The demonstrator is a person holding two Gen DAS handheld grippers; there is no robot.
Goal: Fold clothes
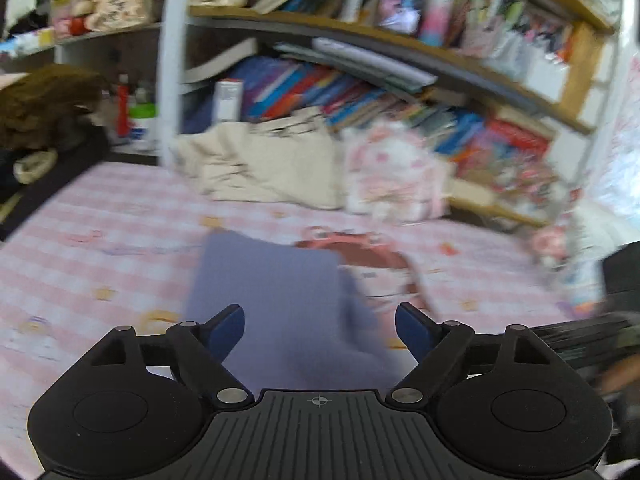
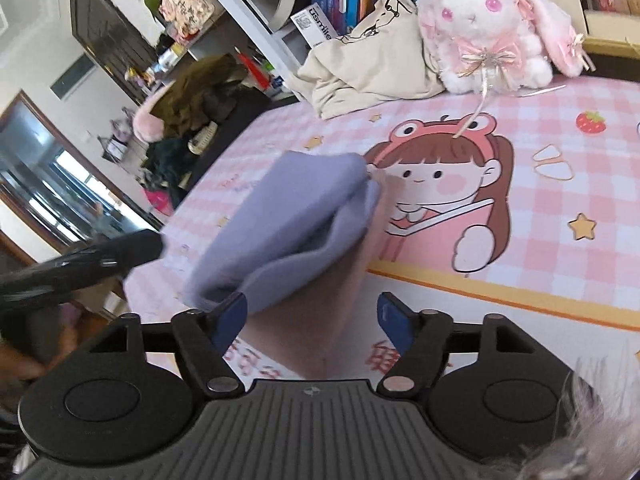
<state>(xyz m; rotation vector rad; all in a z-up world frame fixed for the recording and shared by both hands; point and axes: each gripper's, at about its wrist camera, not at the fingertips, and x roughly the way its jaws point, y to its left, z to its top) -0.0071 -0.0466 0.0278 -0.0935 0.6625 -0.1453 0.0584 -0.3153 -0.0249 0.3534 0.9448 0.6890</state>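
A folded lavender garment (image 1: 276,292) lies on the pink checked bed sheet (image 1: 100,240). In the right wrist view the same garment (image 2: 288,216) shows stacked folded layers, its near end just ahead of the fingers. My left gripper (image 1: 320,330) is open above the garment's near end, with the blue fingertips (image 1: 226,326) spread wide and nothing between them. My right gripper (image 2: 312,318) is open too, with its left fingertip (image 2: 230,316) at the garment's near corner; contact is unclear. The left wrist view is motion-blurred.
A beige garment (image 2: 372,64) and a pink-white plush bunny (image 2: 492,24) sit at the bed's far edge against bookshelves (image 1: 400,80). The sheet carries a cartoon girl print (image 2: 444,184). Dark clothes (image 2: 192,112) pile up at the left. The other gripper (image 2: 80,268) shows at the left.
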